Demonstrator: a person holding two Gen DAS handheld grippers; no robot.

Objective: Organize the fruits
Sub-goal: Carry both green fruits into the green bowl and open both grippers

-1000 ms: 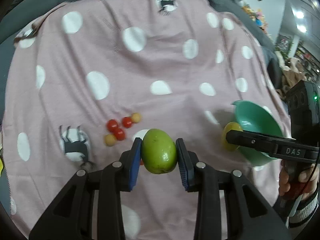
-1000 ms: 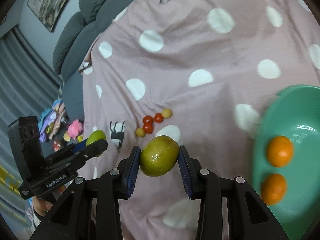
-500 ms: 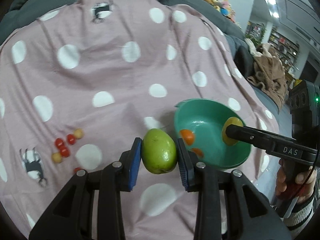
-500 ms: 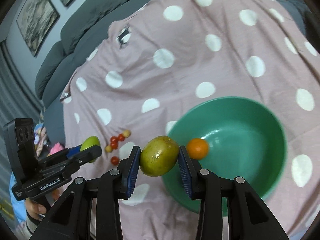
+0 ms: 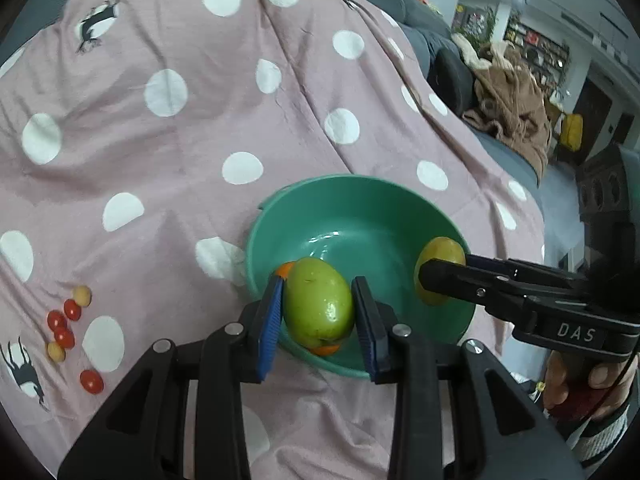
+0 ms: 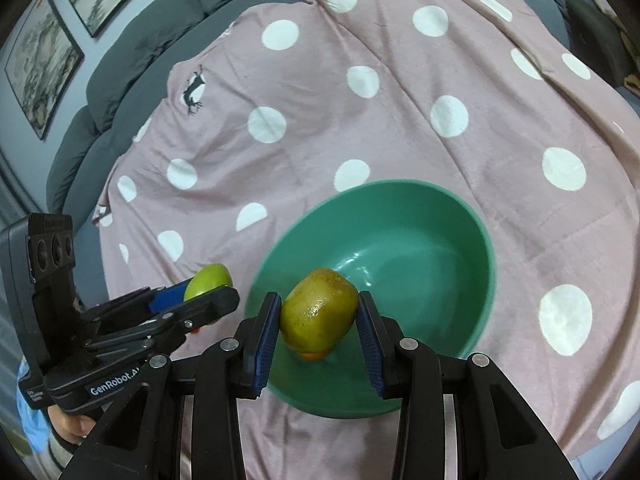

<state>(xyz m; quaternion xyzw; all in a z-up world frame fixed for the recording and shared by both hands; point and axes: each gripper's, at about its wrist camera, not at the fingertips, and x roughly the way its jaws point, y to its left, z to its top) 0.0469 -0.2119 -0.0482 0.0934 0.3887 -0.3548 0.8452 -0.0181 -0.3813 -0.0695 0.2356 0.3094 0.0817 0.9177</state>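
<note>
My left gripper [image 5: 318,312] is shut on a green fruit [image 5: 318,306] and holds it over the near rim of a green bowl [image 5: 360,208]. My right gripper [image 6: 319,318] is shut on a yellow-green fruit [image 6: 318,314] and holds it over the same bowl [image 6: 420,232]. Each gripper shows in the other's view, the right one [image 5: 440,276] at the bowl's right side and the left one [image 6: 208,284] at its left. Two oranges in the bowl are mostly hidden behind the held fruits; slivers show in the left wrist view [image 5: 325,350] and the right wrist view [image 6: 312,356].
The bowl rests on a pink cloth with white dots [image 5: 180,140] spread over a grey sofa [image 6: 132,52]. Several small red and yellow tomatoes [image 5: 66,328] lie on the cloth to the left of the bowl. Clutter and a brown blanket [image 5: 508,108] are at the far right.
Both grippers have moved from the tomatoes to the bowl, each keeping its fruit. The bowl now sits right under both held fruits.
</note>
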